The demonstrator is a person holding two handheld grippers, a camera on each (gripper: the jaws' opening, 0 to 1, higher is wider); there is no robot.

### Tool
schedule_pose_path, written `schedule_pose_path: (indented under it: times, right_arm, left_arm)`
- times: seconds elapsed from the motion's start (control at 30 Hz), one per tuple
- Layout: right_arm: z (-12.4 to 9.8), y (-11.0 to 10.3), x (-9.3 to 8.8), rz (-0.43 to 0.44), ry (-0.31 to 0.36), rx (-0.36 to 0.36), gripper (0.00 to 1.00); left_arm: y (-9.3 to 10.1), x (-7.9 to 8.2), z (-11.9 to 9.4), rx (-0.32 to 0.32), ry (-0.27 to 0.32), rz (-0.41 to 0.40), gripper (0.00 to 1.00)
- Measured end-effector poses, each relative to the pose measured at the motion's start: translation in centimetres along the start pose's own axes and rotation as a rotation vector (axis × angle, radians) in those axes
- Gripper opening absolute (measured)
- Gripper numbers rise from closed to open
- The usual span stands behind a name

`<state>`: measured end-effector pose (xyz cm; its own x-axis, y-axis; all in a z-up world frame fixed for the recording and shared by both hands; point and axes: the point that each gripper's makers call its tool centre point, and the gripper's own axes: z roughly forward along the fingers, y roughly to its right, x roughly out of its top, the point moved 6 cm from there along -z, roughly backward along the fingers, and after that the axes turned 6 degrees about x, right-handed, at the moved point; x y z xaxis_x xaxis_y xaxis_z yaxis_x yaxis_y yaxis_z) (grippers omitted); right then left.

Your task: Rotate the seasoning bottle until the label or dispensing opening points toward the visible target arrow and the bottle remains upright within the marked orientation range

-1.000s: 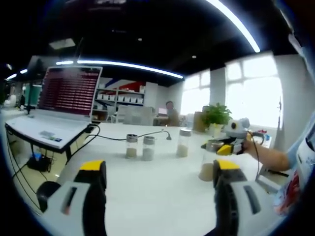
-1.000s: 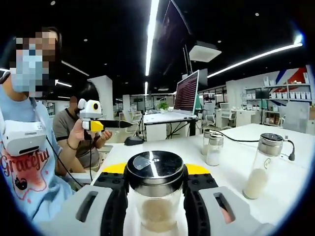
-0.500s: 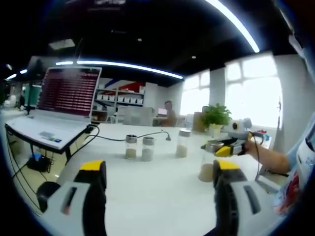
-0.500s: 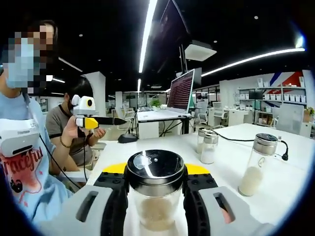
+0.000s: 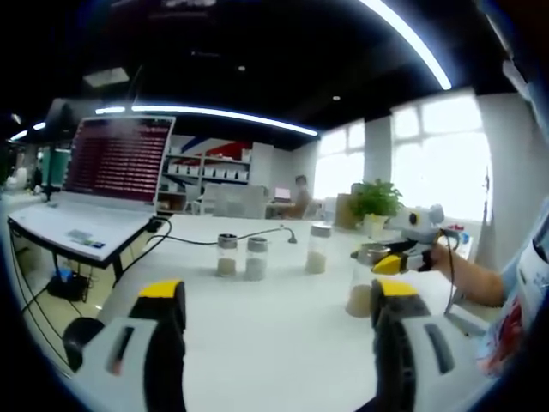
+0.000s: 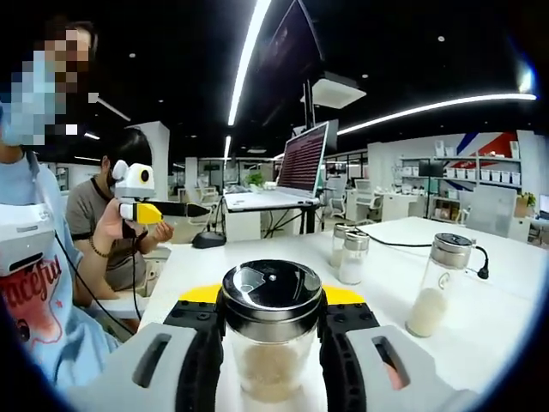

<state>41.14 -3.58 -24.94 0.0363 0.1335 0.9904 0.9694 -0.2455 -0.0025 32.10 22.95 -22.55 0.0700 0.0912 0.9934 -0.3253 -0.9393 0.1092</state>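
In the right gripper view a glass seasoning bottle [image 6: 271, 348] with a shiny dark metal cap and pale powder inside stands upright between the jaws of my right gripper [image 6: 271, 336], which is shut on it just under the cap. The same bottle [image 5: 363, 287] appears at the right of the left gripper view, on the white table [image 5: 257, 318], with the right gripper [image 5: 403, 257] on its top. My left gripper [image 5: 273, 296] hovers open above the table, nothing between its jaws; it also appears at the left of the right gripper view [image 6: 141, 206], held by a hand.
Three more seasoning bottles stand on the table: a pair [image 5: 240, 256] and a taller one [image 5: 316, 249]. A laptop [image 5: 103, 184] sits at the far left with a cable [image 5: 257, 234] trailing across the table. A potted plant [image 5: 376, 203] stands behind. A seated person [image 6: 111, 232] is beyond the table edge.
The right gripper view has swung: the background bottles and the laptop have shifted left, while the held bottle stays fixed between the jaws. The left gripper view has barely changed.
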Motion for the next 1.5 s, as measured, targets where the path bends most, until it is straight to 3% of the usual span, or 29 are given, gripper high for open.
schedule_pose_path:
  times: [1.5]
  right_arm:
    - [0.6, -1.5, -0.7, 0.013, -0.031, -0.314, 0.42]
  left_arm:
    - [-0.3, -0.4, 0.1, -0.01, -0.014, 0.001, 0.94]
